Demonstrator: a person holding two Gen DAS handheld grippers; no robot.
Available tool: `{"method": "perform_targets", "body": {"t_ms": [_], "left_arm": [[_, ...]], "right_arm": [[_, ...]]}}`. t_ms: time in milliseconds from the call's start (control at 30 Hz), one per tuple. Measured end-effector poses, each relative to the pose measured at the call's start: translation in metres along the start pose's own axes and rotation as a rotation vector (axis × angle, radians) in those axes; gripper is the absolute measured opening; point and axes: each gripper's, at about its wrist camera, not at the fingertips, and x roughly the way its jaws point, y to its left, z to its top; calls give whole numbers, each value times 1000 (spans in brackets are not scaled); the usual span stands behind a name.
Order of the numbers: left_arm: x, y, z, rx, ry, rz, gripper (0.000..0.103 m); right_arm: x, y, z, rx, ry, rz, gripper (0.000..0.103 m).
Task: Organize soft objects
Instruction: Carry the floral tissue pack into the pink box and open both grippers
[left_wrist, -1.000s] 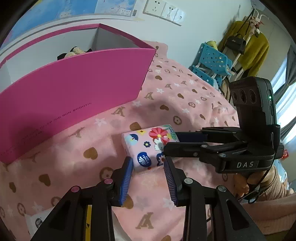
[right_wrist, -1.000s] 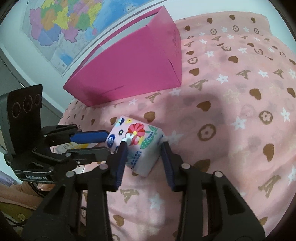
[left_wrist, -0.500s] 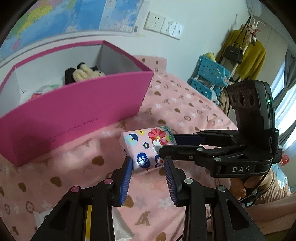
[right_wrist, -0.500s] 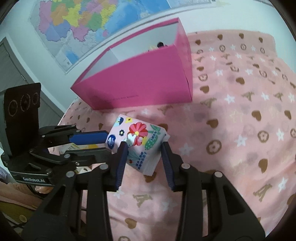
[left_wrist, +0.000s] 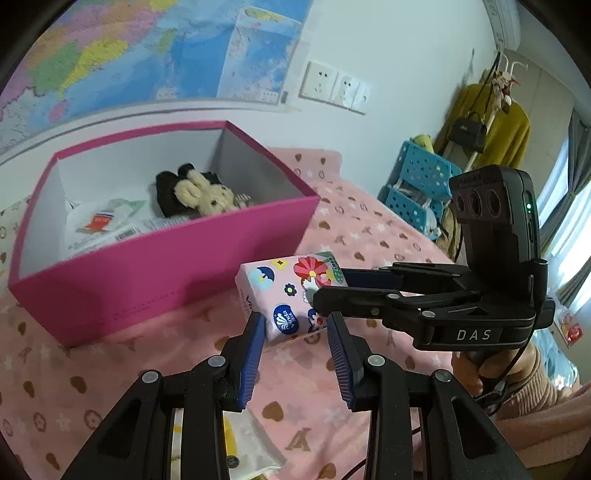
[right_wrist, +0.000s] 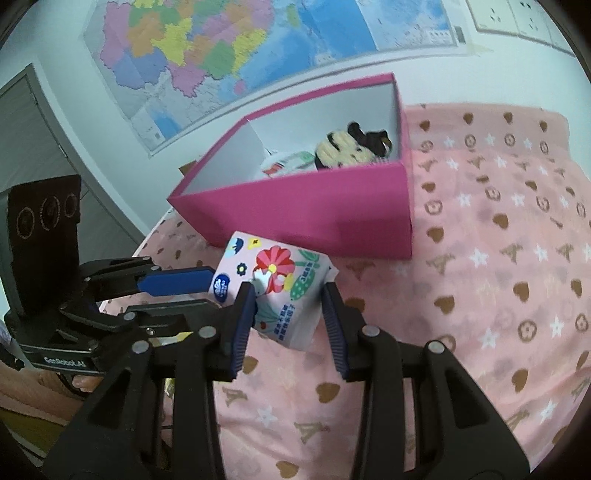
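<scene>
Tissue pack (left_wrist: 284, 295) apparently off the pink bedspread (left_wrist: 332, 406), near map-hung wall (left_wrist: 406, 55).

Tissue pack (left_wrist: 291, 295) lifted off bedspread (left_wrist: 332, 402) by both claws; pink box (left_wrist: 177, 273) interior now visible.

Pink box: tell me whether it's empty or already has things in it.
Not empty. The open-topped pink box holds a plush toy against its far wall and white plastic-wrapped packs beside it. How full underneath cannot be told.

Both grippers clamp the floral tissue pack (right_wrist: 275, 291) above the pink bedspread (right_wrist: 498, 295). The pink box (right_wrist: 314, 218) sits at twelve o'clock, holding a plush toy (right_wrist: 351, 146).
</scene>
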Motion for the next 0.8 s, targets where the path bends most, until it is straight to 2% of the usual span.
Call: {"method": "perform_targets", "body": {"t_ms": [800], "left_arm": [[-23,16,26,2,-99,64,35]], "right_arm": [[6,20,49,-97,-69,31,41]]}}
